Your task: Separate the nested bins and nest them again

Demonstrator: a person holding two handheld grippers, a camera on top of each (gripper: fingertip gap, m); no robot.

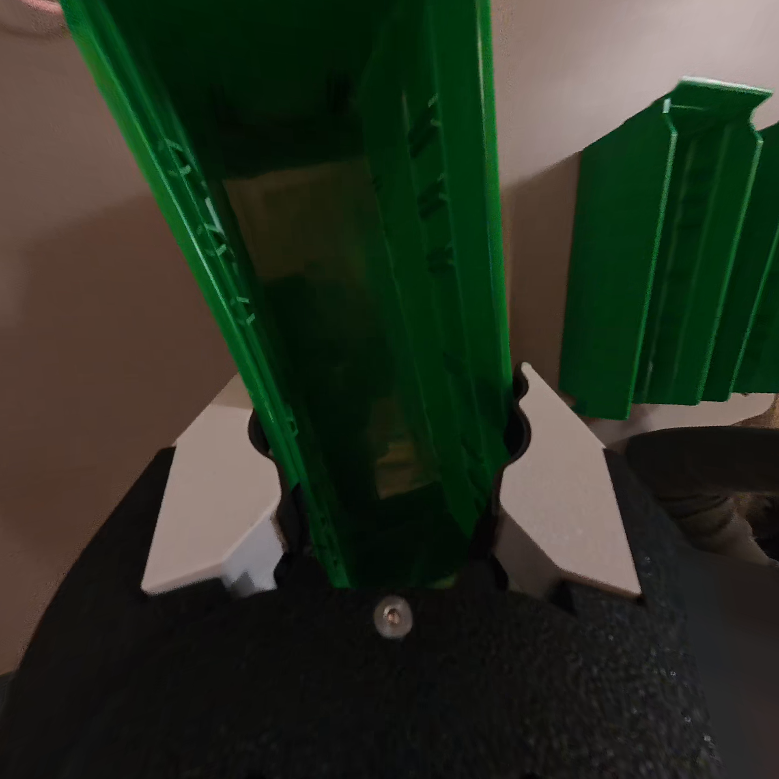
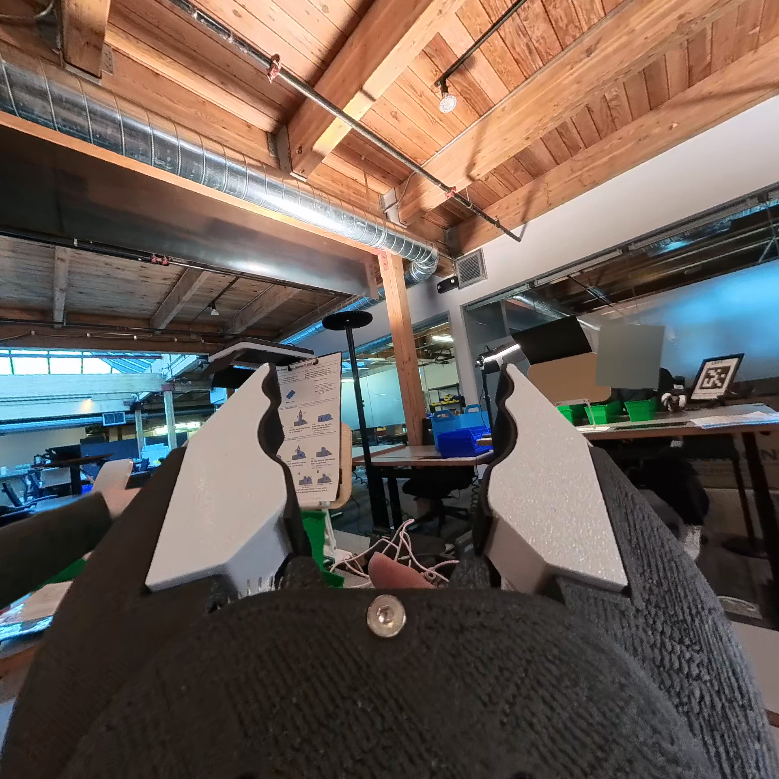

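In the left wrist view my left gripper (image 1: 388, 392) is shut on a green bin (image 1: 337, 253). Both pads press its long walls, and the bin runs away from me up out of the frame. A second green bin (image 1: 657, 261) lies apart at the right on the beige table (image 1: 105, 253). In the right wrist view my right gripper (image 2: 388, 371) is open and empty, tilted up toward the room and ceiling. A bit of green bin (image 2: 315, 535) shows low behind its left finger.
A person's fingertip (image 2: 396, 573) and pale cords lie below the right gripper. A dark sleeve (image 2: 50, 539) is at the left. A printed sheet on a stand (image 2: 312, 425) stands ahead. Far desks carry blue bins (image 2: 459, 438) and green bins (image 2: 603, 411).
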